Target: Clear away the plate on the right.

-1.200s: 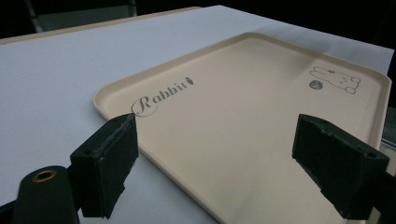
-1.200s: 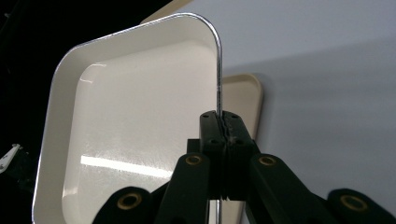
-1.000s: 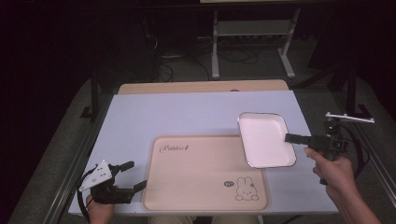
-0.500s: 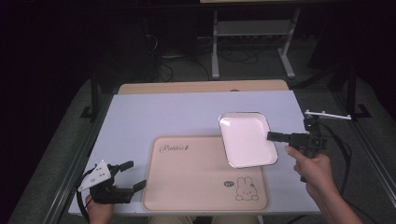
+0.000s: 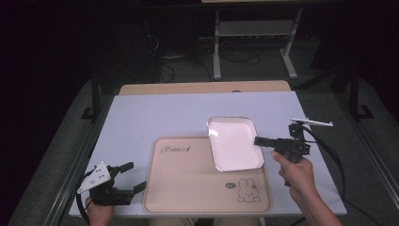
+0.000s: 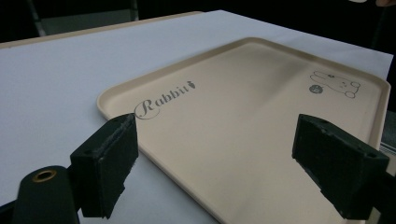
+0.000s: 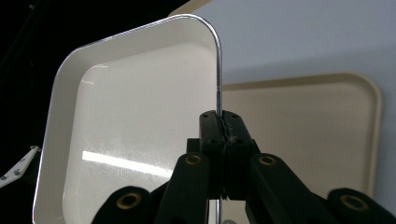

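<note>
The high view looks down and forward over the tabletop [image 5: 155,113]; both gripper views sit low and close, sharing the beige tray [image 6: 243,116].

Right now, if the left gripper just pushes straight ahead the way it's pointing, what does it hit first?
Most likely the beige tray: the open left gripper looks along its near edge, low over the table. Depth is unclear, so it may slide over the rim.

The big tray [image 5: 188,183] in the lower middle of the high view is light tan. It has dark curly writing and a little bunny drawing [image 5: 247,192]. The square plate [image 5: 233,143] just right of the middle is white with a shiny silver edge. The table [image 5: 155,113] is pale bluish white. Both grippers are black.
</note>
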Available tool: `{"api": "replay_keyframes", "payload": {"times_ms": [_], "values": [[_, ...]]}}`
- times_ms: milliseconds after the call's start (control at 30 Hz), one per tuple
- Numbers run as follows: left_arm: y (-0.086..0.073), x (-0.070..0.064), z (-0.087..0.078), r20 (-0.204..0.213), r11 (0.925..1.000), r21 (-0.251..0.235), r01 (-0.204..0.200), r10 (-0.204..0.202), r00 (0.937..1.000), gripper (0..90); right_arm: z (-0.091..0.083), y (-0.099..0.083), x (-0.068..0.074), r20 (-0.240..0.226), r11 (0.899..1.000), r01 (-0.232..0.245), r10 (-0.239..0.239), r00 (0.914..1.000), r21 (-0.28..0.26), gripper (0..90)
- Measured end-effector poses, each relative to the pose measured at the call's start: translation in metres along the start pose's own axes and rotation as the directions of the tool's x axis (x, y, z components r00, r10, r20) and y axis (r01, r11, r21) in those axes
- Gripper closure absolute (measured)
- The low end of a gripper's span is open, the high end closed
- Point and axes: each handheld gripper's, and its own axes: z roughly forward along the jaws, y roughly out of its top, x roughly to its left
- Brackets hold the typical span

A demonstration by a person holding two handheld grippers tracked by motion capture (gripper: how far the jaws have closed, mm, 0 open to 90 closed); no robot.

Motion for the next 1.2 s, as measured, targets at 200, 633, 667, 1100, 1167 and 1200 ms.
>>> {"api": "replay_keyframes", "payload": {"times_ms": [200, 633, 667, 1100, 1167, 1200], "values": [[0.000, 0.000, 0.000, 0.000, 1.0000, -0.004, 0.002, -0.002, 1.0000, 14.0, 0.014, -0.008, 0.000, 0.005, 1.000, -0.009, 0.009, 0.9999, 0.004, 88.2], [0.000, 0.000, -0.001, -0.001, 1.0000, -0.007, 0.003, -0.003, 1.0000, 13.9, 0.048, -0.028, -0.004, 0.038, 0.999, -0.047, 0.047, 0.9982, 0.019, 88.0], [0.000, 0.000, -0.001, -0.002, 1.0000, -0.006, 0.003, -0.003, 1.0000, 14.0, 0.049, -0.029, -0.005, 0.041, 0.999, -0.049, 0.048, 0.9980, 0.021, 88.1], [0.000, 0.000, -0.002, 0.003, 1.0000, -0.008, 0.002, -0.002, 1.0000, 14.0, 0.071, -0.044, -0.010, 0.094, 0.996, -0.083, 0.080, 0.9923, 0.027, 86.1], [0.000, 0.000, -0.002, 0.004, 1.0000, -0.007, 0.003, -0.003, 1.0000, 14.0, 0.074, -0.047, -0.011, 0.095, 0.996, -0.087, 0.084, 0.9919, 0.030, 85.8], [0.000, 0.000, -0.002, 0.004, 1.0000, -0.007, 0.003, -0.003, 1.0000, 14.0, 0.074, -0.047, -0.011, 0.095, 0.996, -0.087, 0.084, 0.9919, 0.030, 85.8]]}}
